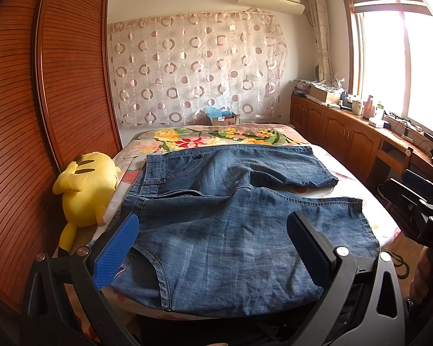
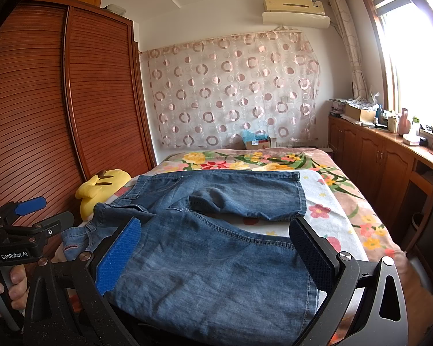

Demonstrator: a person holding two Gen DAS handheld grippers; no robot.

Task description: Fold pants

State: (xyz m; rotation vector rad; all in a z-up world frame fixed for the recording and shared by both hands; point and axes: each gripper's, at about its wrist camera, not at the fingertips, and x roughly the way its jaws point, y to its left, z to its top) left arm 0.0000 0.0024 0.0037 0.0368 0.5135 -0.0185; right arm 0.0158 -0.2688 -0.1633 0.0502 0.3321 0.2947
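Left tongs [image 1: 213, 248] are spread wide, holding nothing, hovering over the jeans [image 1: 231, 225] laid flat on the bed [image 1: 384, 230], waistband toward the yellow plush [image 1: 86, 184]. I'd pinch the near waist corner and hem together, then lift evenly. Right tongs [image 2: 216, 253] gape empty too, above the near leg. Only readable writing: "GenRobot.AI" on the other handle.

Yellow plush toy [image 1: 86, 190] (lying by wardrobe [image 1: 29, 115]), floral bedspread [image 1: 216, 137], circle-patterned curtain [image 1: 196, 69]
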